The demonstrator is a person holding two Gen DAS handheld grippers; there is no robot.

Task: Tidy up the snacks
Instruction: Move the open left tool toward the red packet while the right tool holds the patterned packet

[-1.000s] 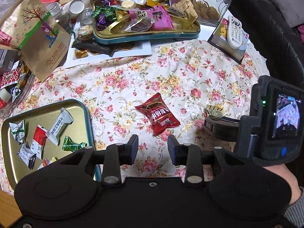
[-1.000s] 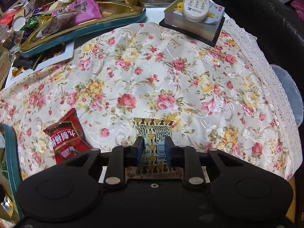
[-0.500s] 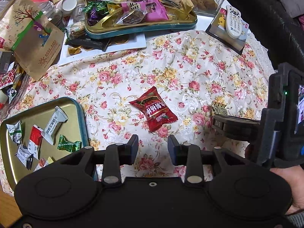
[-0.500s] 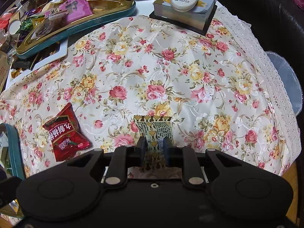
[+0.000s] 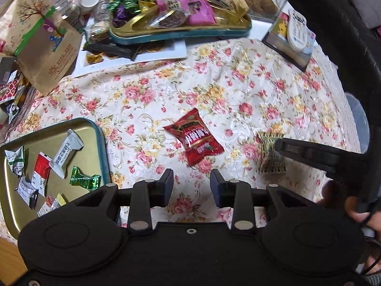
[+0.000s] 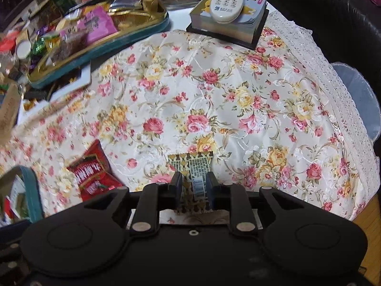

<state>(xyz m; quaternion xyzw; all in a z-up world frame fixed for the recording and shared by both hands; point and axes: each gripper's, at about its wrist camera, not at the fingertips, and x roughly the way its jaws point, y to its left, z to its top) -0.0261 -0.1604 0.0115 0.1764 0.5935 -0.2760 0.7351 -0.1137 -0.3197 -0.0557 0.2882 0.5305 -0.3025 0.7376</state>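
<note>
A floral-clothed counter (image 6: 238, 90) crowded with sweets. The right gripper's (image 6: 194, 187) fingers, wider a second ago, have closed on the gold-patterned snack (image 6: 190, 164) and lifted it — carrying comes next. The left gripper (image 5: 190, 182) hovers open and empty near the red packet (image 5: 195, 140).

Two trays (image 5: 104, 143) (image 5: 247, 27) (gold), one remote (image 5: 296, 32).

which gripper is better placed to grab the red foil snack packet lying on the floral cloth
Left. The left gripper is open and empty, with the red foil snack packet just ahead. The right gripper already holds the gold patterned wrapper.
</note>
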